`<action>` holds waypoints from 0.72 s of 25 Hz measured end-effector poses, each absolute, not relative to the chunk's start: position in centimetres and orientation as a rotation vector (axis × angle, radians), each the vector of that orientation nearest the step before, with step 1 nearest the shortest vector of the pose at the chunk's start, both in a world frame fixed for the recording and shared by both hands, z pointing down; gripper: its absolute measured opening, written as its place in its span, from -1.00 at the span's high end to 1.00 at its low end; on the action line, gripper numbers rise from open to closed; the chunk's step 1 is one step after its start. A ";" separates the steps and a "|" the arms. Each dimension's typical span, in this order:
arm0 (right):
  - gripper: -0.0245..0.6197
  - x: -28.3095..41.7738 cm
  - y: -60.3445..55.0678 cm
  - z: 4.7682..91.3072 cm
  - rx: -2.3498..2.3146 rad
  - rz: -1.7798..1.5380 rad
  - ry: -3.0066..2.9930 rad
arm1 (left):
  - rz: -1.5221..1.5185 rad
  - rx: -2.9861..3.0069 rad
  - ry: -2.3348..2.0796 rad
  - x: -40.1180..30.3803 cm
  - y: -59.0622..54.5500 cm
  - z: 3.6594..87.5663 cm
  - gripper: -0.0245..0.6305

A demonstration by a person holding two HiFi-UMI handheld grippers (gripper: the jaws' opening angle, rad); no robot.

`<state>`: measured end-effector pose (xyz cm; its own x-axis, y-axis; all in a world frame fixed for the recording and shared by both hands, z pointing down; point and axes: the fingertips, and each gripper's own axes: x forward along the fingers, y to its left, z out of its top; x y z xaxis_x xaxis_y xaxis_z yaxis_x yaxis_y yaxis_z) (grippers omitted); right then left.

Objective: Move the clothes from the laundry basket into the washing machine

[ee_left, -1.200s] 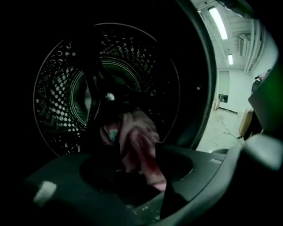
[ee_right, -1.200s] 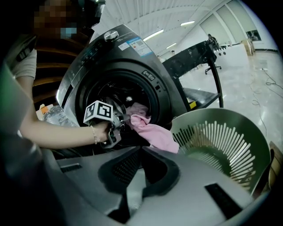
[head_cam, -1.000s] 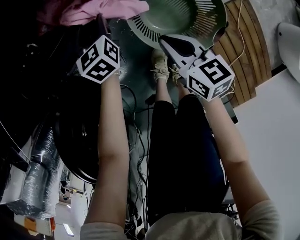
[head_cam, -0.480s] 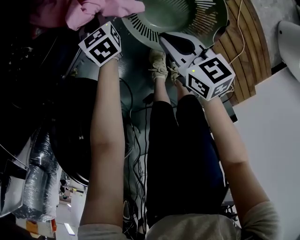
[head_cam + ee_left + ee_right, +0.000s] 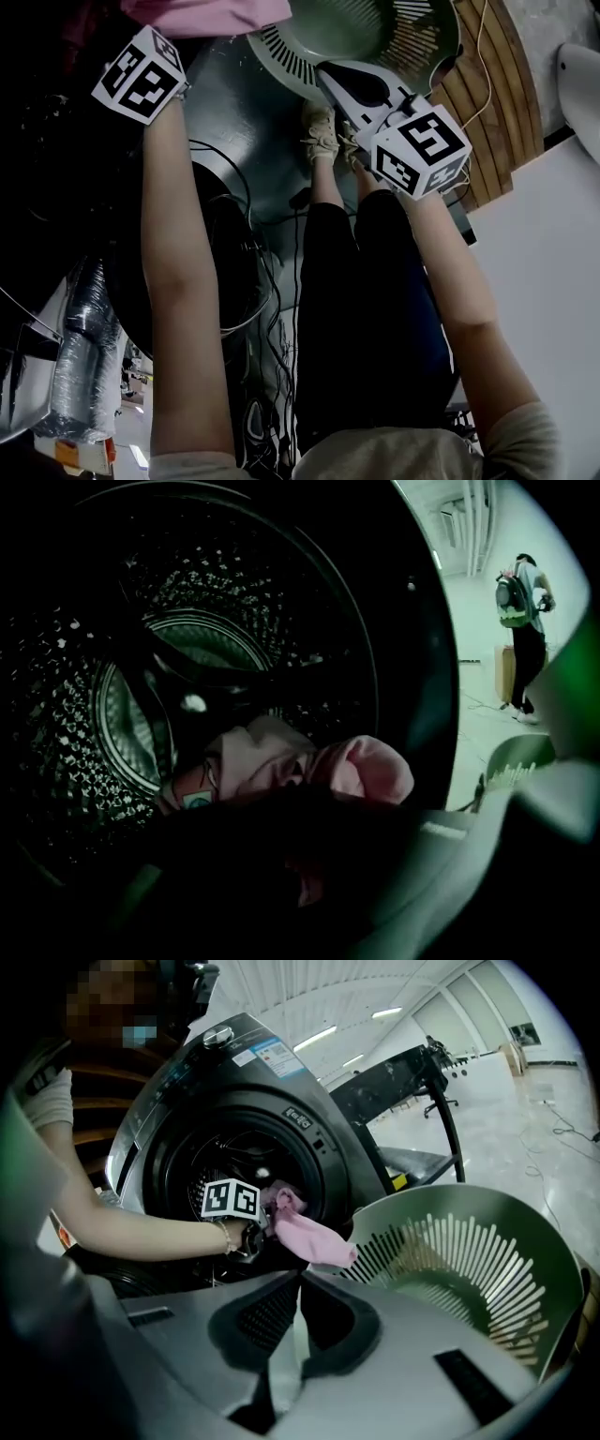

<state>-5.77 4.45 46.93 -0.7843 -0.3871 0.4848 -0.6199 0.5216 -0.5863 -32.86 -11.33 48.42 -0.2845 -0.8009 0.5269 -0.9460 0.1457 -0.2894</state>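
Right gripper view has the pink garment (image 5: 314, 1234) hanging at the mouth of the washing machine (image 5: 281, 1082), its loose end trailing toward the rim of the green laundry basket (image 5: 544, 1241); the left tool (image 5: 265, 1222) is clenched on it, jaws having just been closing with the cloth between them; left gripper view looks over the bunched pink folds into the dark perforated drum (image 5: 122, 696); the right tool (image 5: 298, 1335) hangs just beside the basket, jaws pressed together, empty.
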 end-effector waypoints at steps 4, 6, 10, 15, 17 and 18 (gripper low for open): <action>0.87 -6.1 4.3 47.2 0.830 1.131 -2.474 | 0.747 1.549 -2.289 -35.3 -12.3 47.7 0.87; 0.87 -6.0 4.1 47.2 0.830 1.124 -2.472 | 0.776 1.540 -2.230 -34.7 -12.2 49.0 0.87; 0.87 -5.8 4.1 47.1 0.841 1.132 -2.463 | 0.674 1.533 -2.158 -33.5 -10.4 49.2 0.53; 0.87 -5.8 4.6 46.9 0.837 1.137 -2.456 | 0.520 1.537 -2.038 -30.6 -6.5 48.8 0.17; 0.87 -5.8 4.5 46.9 0.844 1.139 -2.458 | 0.445 1.575 -1.951 -28.1 -5.3 49.2 0.16; 0.87 -5.8 4.5 46.8 0.843 1.144 -2.459 | 0.406 1.596 -1.897 -26.8 -4.6 49.7 0.15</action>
